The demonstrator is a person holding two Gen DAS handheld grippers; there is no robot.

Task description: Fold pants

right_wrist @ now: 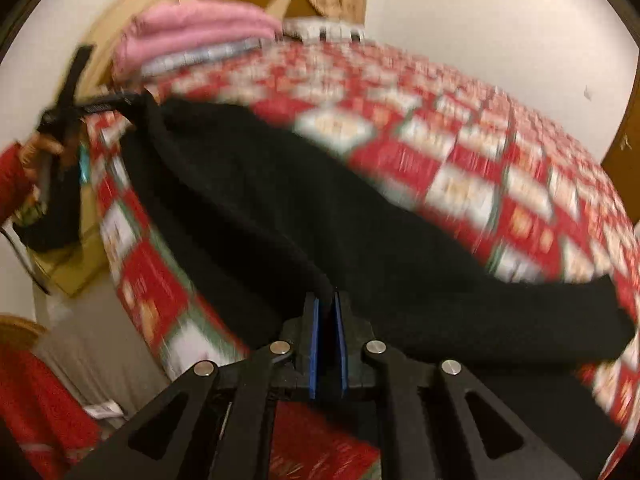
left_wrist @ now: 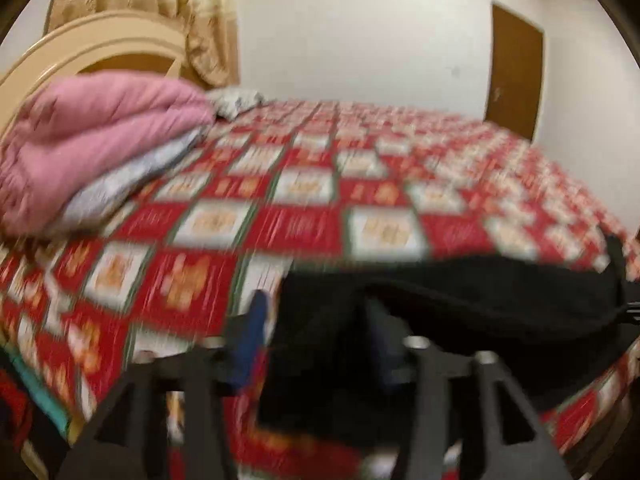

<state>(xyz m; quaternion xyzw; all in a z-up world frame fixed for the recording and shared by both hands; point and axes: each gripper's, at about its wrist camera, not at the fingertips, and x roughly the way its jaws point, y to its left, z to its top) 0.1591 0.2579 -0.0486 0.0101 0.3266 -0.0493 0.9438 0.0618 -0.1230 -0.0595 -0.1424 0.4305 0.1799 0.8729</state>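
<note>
Black pants (right_wrist: 280,208) stretch across the near edge of a bed with a red and white checked cover (right_wrist: 460,152). My right gripper (right_wrist: 328,312) is shut on one end of the pants. My left gripper (left_wrist: 316,316) has its blue pads apart with black pants cloth (left_wrist: 460,300) lying between and over them; motion blur hides whether it pinches. In the right wrist view the left gripper (right_wrist: 108,104) shows at the far left, touching the other end of the pants. Both views are blurred.
A folded pink blanket (left_wrist: 92,136) on a grey one lies at the head of the bed by a cream headboard (left_wrist: 80,44). A curtain (left_wrist: 180,4), a white wall and a brown door (left_wrist: 516,68) stand behind. A cardboard box (right_wrist: 68,264) sits beside the bed.
</note>
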